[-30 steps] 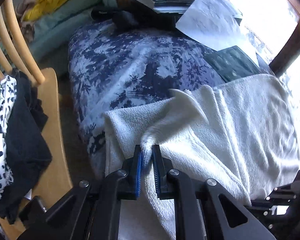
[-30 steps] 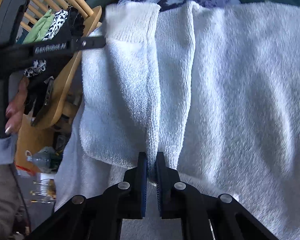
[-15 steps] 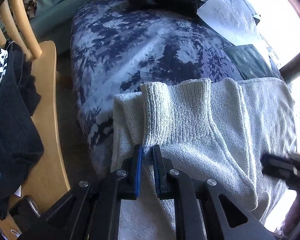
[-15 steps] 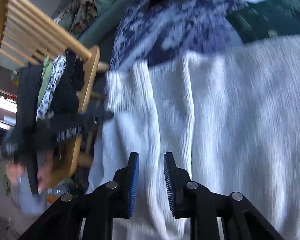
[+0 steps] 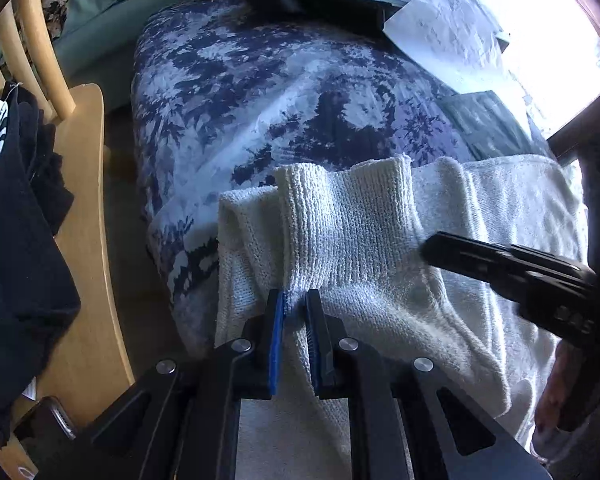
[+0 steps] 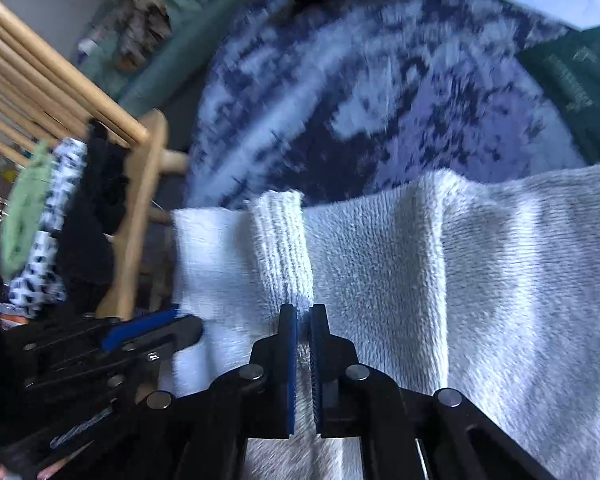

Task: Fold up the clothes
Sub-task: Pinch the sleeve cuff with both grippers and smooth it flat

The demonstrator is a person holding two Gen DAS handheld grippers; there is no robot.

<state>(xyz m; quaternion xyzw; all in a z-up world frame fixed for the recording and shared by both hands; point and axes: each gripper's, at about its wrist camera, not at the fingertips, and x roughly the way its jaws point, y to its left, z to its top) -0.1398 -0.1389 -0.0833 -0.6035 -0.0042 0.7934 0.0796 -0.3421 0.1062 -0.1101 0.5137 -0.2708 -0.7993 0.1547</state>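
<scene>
Here both the left gripper [image 5: 295,304] and right gripper [image 6: 304,318] pinch the white sweater [image 5: 364,240].

A white knit sweater [image 5: 380,248] lies spread over the bed's near edge, its ribbed cuff [image 6: 282,248] folded across.

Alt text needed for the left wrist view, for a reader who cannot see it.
The left gripper pinches the ribbed cuff of a white knitted garment lying on a blue-and-white patterned bedspread. The black right gripper reaches in from the right; dark clothes hang over a wooden chair at left.
</scene>
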